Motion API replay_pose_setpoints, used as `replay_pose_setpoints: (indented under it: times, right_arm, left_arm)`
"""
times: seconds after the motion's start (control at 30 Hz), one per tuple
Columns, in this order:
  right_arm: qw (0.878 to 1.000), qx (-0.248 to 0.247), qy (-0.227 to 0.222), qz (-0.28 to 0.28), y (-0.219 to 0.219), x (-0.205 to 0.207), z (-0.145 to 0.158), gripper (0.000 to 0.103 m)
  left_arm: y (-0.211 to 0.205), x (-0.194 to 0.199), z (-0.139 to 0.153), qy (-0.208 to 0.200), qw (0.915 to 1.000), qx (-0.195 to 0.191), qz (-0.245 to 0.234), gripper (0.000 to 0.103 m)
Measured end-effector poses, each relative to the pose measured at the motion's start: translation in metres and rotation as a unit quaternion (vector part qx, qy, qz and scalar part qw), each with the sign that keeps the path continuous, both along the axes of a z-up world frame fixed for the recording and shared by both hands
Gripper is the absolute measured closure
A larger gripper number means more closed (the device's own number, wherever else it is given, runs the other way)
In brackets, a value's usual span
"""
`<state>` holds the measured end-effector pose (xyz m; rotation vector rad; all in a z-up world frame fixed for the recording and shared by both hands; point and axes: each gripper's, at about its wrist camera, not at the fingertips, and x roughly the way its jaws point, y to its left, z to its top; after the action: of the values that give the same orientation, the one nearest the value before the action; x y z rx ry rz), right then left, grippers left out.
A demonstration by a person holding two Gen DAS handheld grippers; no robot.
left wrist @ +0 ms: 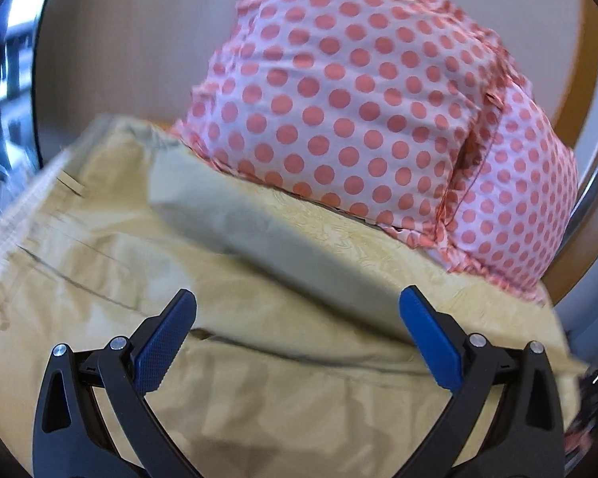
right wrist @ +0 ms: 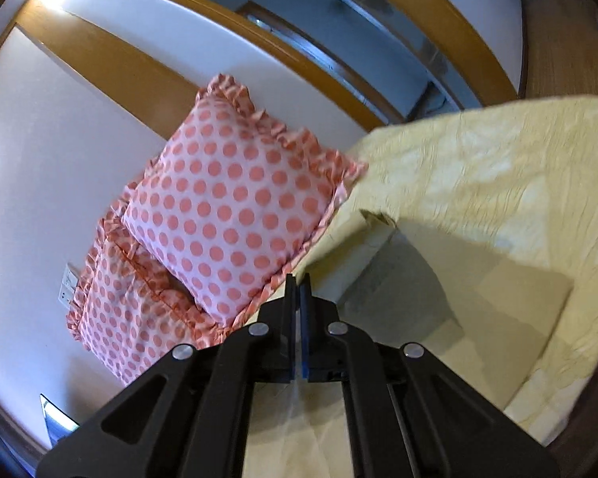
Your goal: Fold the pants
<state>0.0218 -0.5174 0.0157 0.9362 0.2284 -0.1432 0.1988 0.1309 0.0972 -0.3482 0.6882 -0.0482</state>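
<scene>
1. Left gripper: spread wide, empty, low over khaki pants on the yellow bedspread, seemingly ready for a hem.
2. Right gripper: closed, pinching pale fabric, probably the pants, raised near the polka-dot pillows.

Bright, even daylight. Strong fisheye bending, dark vignette around both frames. Motion blur across the pale beige cotton pants in the left view. Grey shadow on the yellow textured bedspread; glare on the white wall.
</scene>
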Motion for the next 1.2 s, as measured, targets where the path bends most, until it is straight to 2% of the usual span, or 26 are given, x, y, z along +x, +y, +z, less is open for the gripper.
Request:
replay_pose_setpoints:
  times: [0.1,0.17,0.3,0.4,0.43,0.47,0.5,0.53,0.57,0.6,0.63,0.67,0.7,0.77,0.8,0.87,0.93,1.03,1.1,1.2]
  right_arm:
    - [1.0,-0.002,0.0,0.002,-0.002,-0.002,0.0,0.102]
    - [1.0,-0.006,0.002,0.002,-0.002,-0.002,-0.002,0.102]
    - [1.0,-0.014,0.003,0.006,-0.001,-0.003,-0.004,0.102]
    - [1.0,-0.021,0.005,0.01,-0.001,-0.005,-0.005,0.102]
    - [1.0,-0.022,0.006,0.011,-0.001,-0.005,-0.006,0.102]
    - [1.0,-0.023,0.007,0.012,-0.001,-0.005,-0.006,0.102]
    - [1.0,-0.024,0.007,0.014,-0.001,-0.005,-0.007,0.102]
    - [0.999,-0.028,0.009,0.016,0.0,-0.005,-0.007,0.102]
    - [0.999,-0.03,0.01,0.018,0.0,-0.004,-0.007,0.102]
    - [0.999,-0.033,0.012,0.022,0.0,-0.004,-0.008,0.102]
    - [0.999,-0.034,0.012,0.024,0.0,-0.002,-0.008,0.102]
    - [0.999,-0.035,0.012,0.028,-0.001,-0.001,-0.008,0.102]
    - [0.999,-0.036,0.01,0.03,-0.003,0.0,-0.007,0.102]
    - [0.999,-0.039,0.002,0.031,-0.006,0.0,-0.002,0.102]
    - [0.999,-0.044,-0.008,0.027,-0.009,-0.004,0.002,0.102]
    - [0.998,-0.054,-0.021,0.021,-0.013,-0.013,0.008,0.102]
    - [0.998,-0.06,-0.018,0.015,-0.016,-0.019,0.008,0.102]
    - [0.999,-0.05,0.013,0.007,-0.022,-0.022,-0.007,0.102]
    - [0.999,-0.03,0.032,0.005,-0.026,-0.024,-0.022,0.102]
    - [0.999,-0.012,0.049,-0.006,-0.031,-0.031,-0.04,0.102]
  left_arm:
    - [0.005,0.031,-0.004,0.031,0.999,-0.031,0.008,0.001]
    - [0.006,0.047,-0.004,0.046,0.998,-0.038,0.019,0.001]
    - [0.004,0.084,-0.01,0.095,0.9938,0.01,0.057,0.001]
    - [0.007,0.118,-0.027,0.171,0.9807,0.047,0.082,0.007]
    - [0.009,0.126,-0.033,0.193,0.976,0.053,0.086,0.014]
    - [0.011,0.133,-0.039,0.212,0.9715,0.054,0.091,0.027]
    - [0.014,0.138,-0.043,0.227,0.9677,0.051,0.096,0.034]
    - [0.019,0.14,-0.048,0.24,0.9642,0.042,0.105,0.051]
    - [0.024,0.137,-0.049,0.24,0.9637,0.028,0.113,0.068]
    - [0.028,0.132,-0.047,0.232,0.9657,0.016,0.115,0.073]
    - [0.032,0.121,-0.041,0.211,0.9708,-0.001,0.114,0.086]
    - [0.035,0.109,-0.033,0.191,0.9753,-0.008,0.111,0.091]
    - [0.04,0.087,-0.019,0.159,0.9815,-0.017,0.105,0.092]
    - [0.047,0.043,0.001,0.111,0.9884,-0.036,0.097,0.093]
    - [0.051,0.023,0.008,0.093,0.9902,-0.047,0.093,0.093]
    - [0.056,-0.042,0.018,0.048,0.9933,-0.06,0.086,0.093]
    - [0.055,-0.094,0.013,0.03,0.9944,-0.056,0.084,0.093]
    - [0.055,-0.157,-0.022,0.046,0.9922,-0.062,0.098,0.093]
    - [0.052,-0.179,-0.045,0.062,0.99,-0.058,0.113,0.093]
    - [0.056,-0.2,-0.062,0.057,0.9881,-0.054,0.132,0.093]
